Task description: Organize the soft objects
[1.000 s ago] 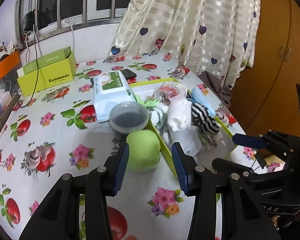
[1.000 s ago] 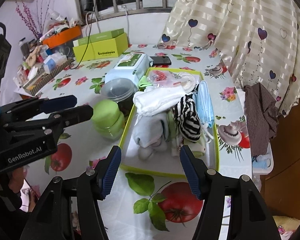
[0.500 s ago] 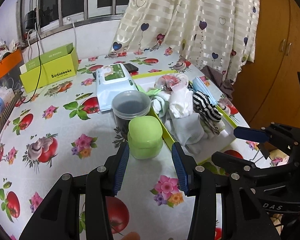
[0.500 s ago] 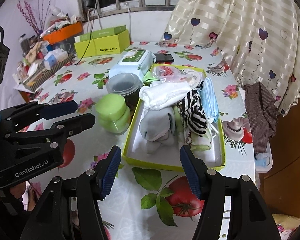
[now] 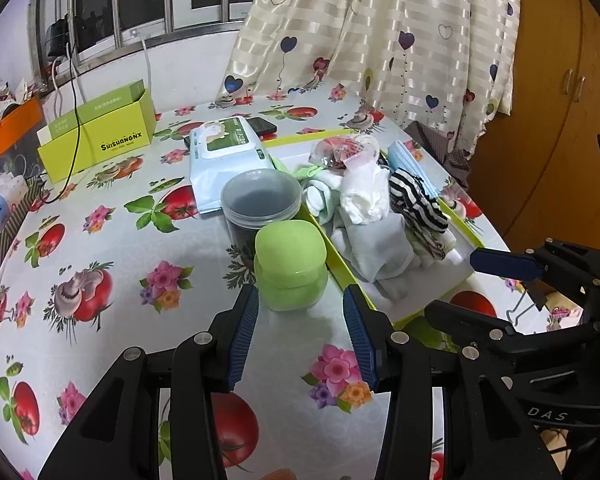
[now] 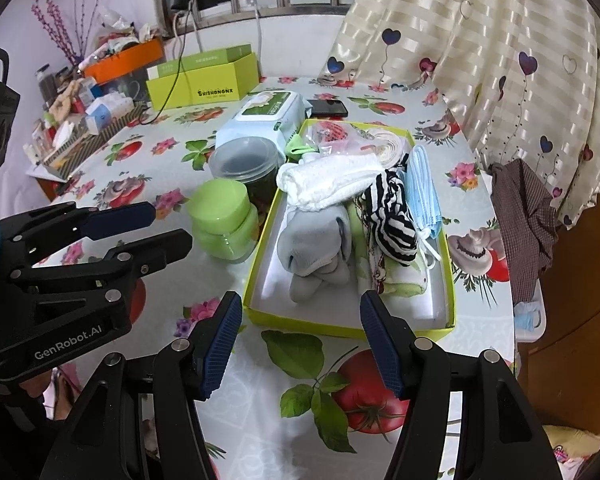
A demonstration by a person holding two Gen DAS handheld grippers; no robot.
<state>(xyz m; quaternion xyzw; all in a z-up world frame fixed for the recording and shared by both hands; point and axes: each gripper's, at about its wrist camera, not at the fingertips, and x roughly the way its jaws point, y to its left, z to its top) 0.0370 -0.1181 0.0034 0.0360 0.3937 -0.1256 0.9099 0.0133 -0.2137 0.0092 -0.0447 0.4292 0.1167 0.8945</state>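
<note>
Your left gripper (image 5: 300,336) has its jaws wide apart and holds nothing; they hover above the surface (image 5: 100,248), just short of the green jar (image 5: 290,264), which stands apart from both pads. Your right gripper (image 6: 300,340) also has its jaws wide and empty, poised over the near edge of the yellow-green tray (image 6: 340,326) without touching it. Inside that tray the soft things lie bunched together: a grey sock (image 6: 312,248) nearest you, a white rolled cloth (image 6: 328,184) behind it, a black-and-white striped sock (image 6: 392,220) to its right, and a blue face mask (image 6: 420,188) along the right wall. The green jar sits just left of the tray, with a clear lidded tub (image 5: 260,196) right behind it. Farther back you have a pack of wet wipes (image 5: 228,156), a black phone (image 6: 328,108) beside it, and a yellow-green box (image 5: 100,136) near the window wall. A checked cloth (image 6: 524,212) hangs off the right edge of the surface.
</note>
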